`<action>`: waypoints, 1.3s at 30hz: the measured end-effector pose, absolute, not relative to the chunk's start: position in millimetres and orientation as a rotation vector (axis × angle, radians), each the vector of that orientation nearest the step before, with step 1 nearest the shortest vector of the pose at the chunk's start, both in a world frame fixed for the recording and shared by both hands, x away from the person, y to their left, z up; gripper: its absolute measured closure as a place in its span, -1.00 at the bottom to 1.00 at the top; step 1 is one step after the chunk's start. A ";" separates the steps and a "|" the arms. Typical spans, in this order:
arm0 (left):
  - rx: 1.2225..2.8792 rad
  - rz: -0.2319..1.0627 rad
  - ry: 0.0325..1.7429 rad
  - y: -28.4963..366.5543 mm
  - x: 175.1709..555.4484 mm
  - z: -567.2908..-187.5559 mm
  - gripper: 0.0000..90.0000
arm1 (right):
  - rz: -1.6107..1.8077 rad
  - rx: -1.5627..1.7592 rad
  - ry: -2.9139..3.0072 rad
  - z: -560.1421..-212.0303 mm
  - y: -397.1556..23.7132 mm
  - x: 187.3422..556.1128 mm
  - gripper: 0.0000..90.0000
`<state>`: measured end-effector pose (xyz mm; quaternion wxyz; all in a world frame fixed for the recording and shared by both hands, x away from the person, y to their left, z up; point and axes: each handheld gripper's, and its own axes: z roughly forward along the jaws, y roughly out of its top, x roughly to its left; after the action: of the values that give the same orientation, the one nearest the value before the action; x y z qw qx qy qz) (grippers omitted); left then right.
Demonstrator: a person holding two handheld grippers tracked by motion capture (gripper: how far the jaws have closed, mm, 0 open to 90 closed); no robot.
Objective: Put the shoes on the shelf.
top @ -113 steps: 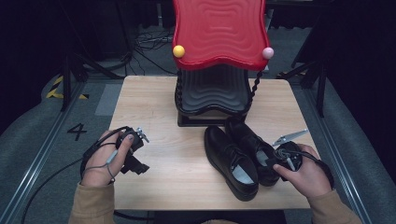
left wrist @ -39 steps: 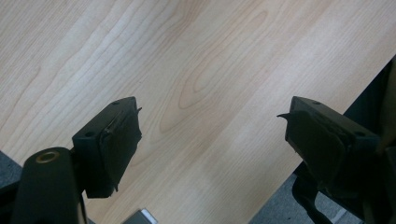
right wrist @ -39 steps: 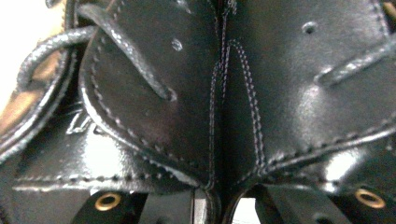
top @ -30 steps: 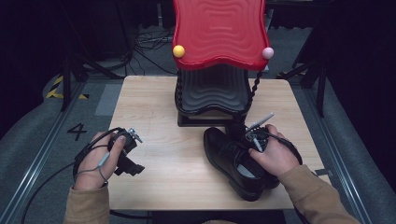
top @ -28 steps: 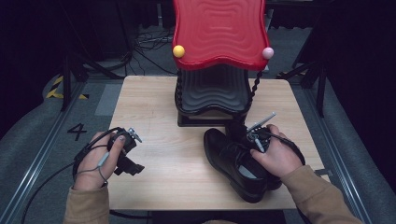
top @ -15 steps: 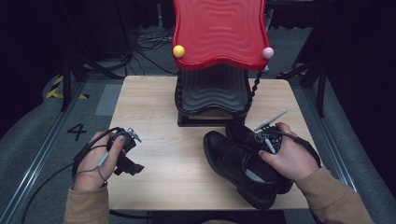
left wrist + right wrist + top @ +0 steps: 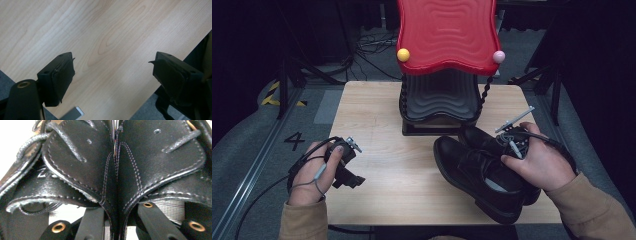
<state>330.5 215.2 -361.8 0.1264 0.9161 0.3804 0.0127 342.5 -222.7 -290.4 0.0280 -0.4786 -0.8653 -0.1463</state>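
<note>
A pair of black leather dress shoes (image 7: 484,172) is sitting side by side on the right half of the wooden bench (image 7: 387,125), toes pointing toward the red-and-black wavy stand (image 7: 444,60) at the back. The right gripper (image 7: 512,145) is reaching down over the shoes; in the right gripper view its jaws are closing on the two inner collars (image 7: 115,182) pressed together, apparently pinching both shoes at once, though how firmly is hard to judge. The left gripper (image 7: 343,162) is resting over bare wood at the left, jaws wide apart and holding nothing.

The shoes are looking fairly heavy, with stiff soles and heels but supple, smooth uppers that may be slipping or folding under a pinch. Gripping deep on the stitched collar edges, near the lacing, is seeming the safest hold.
</note>
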 end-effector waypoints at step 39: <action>2.636 0.095 1.124 227.7 323.0 -365.3 -0.60 | -0.594 -1.516 -2.669 -177.2 -249.4 344.5 0.81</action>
<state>323.0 227.7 -365.3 0.1366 0.9107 0.3884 0.0328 344.5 -249.4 -177.2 0.0073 -0.4849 -0.8536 -0.1901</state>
